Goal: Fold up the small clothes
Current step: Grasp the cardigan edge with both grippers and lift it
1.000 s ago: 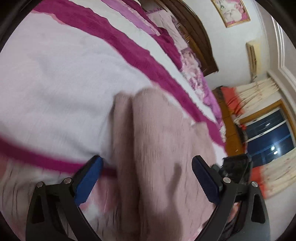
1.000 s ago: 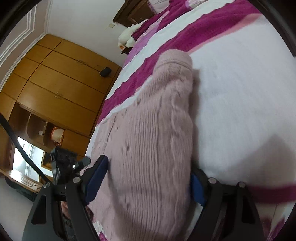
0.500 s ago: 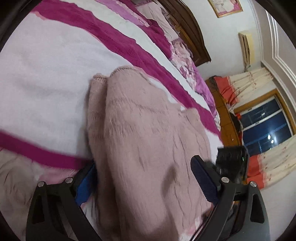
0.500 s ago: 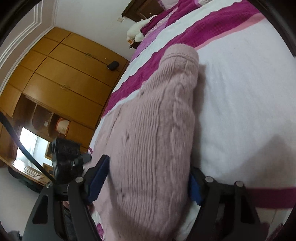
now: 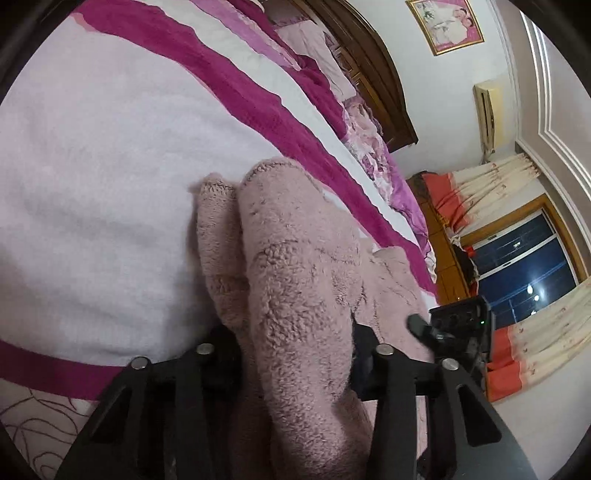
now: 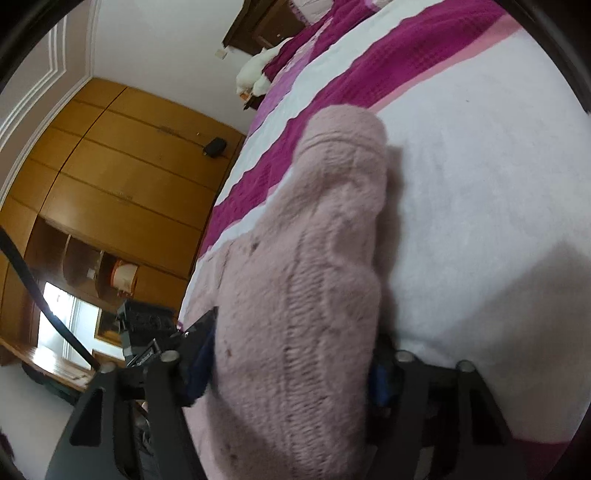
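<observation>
Left gripper: your left gripper (image 5: 295,354) is closing its jaws on a bunched fold of the pink knit sweater (image 5: 295,288); the fabric is filling the gap between them and the black arms are pressing into it on both sides.
Right gripper: your right gripper (image 6: 291,365) is also closing its jaws, with a thick roll of the same sweater (image 6: 314,277) sitting between them. The blue pads (image 6: 201,358) are lying against the knit on either side (the right-hand pad is mostly hidden behind the fabric).
Sweater: it is lying on the bed, on the pale pink-white band of the blanket (image 5: 92,184), stretching away from both grippers. In the left wrist view it is showing two rounded folds side by side, the smaller one to the left; in the right wrist view it is showing one ribbed, cable-knit roll ending in a rounded cuff-like edge.
Blanket: magenta stripes (image 5: 240,85) are running across it beyond the far end of the sweater, and another magenta band is passing just beside the left gripper's arms.
Other gripper in view: you are seeing the right gripper's black body (image 5: 458,321) to the right in the left wrist view, just beyond the sweater's edge.
Room: a dark wooden headboard (image 5: 373,62), a framed picture (image 5: 445,24), orange-and-cream curtains (image 5: 517,332) and a wooden wardrobe (image 6: 110,177) are standing around the bed.
</observation>
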`<state>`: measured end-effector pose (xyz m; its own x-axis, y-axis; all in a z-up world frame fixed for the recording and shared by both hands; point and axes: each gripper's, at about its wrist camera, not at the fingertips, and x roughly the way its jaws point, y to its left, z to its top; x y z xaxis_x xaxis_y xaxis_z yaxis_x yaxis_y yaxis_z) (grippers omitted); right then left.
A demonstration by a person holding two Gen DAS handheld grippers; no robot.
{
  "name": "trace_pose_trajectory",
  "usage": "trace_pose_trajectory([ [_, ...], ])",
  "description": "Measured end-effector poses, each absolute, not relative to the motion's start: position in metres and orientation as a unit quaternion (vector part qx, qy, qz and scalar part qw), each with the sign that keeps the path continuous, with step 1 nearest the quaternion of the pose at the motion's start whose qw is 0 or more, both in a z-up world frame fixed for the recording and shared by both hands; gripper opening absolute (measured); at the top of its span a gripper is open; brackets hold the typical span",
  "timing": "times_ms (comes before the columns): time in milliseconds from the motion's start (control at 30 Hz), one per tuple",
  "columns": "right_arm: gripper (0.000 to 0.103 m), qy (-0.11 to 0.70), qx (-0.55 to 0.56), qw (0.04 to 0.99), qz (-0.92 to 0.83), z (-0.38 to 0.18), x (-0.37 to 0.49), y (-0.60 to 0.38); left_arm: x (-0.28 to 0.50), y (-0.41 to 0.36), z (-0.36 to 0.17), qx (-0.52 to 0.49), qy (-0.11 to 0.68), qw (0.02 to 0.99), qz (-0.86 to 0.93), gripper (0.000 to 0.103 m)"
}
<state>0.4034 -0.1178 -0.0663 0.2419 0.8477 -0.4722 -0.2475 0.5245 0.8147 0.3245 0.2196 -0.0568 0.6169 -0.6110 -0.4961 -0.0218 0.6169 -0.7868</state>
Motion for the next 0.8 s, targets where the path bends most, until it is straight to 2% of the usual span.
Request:
trace_pose_trajectory([
  [133,0.046,0.474,0.303,0.74,0.369,-0.065,0.398,-0.121,0.322,0.213,-0.046,-0.384,0.391,0.817,-0.178,0.009],
  [233,0.042,0.453,0.299,0.756,0.365,-0.051,0.387,-0.125,0.315,0.199,-0.024,-0.358,0.376,0.837,-0.172,0.007],
  [433,0.041,0.412,0.305,0.765,0.39,-0.012,0.354,-0.144,0.292,0.157,0.036,-0.316,0.34,0.865,-0.192,0.007],
  [533,0.041,0.391,0.236,0.795,0.399,0.023,0.327,-0.151,0.271,0.136,0.062,-0.302,0.316,0.877,-0.199,0.007],
  [800,0.041,0.36,0.183,0.819,0.407,0.09,0.267,-0.209,0.22,0.093,0.087,-0.335,0.292,0.862,-0.244,0.007],
])
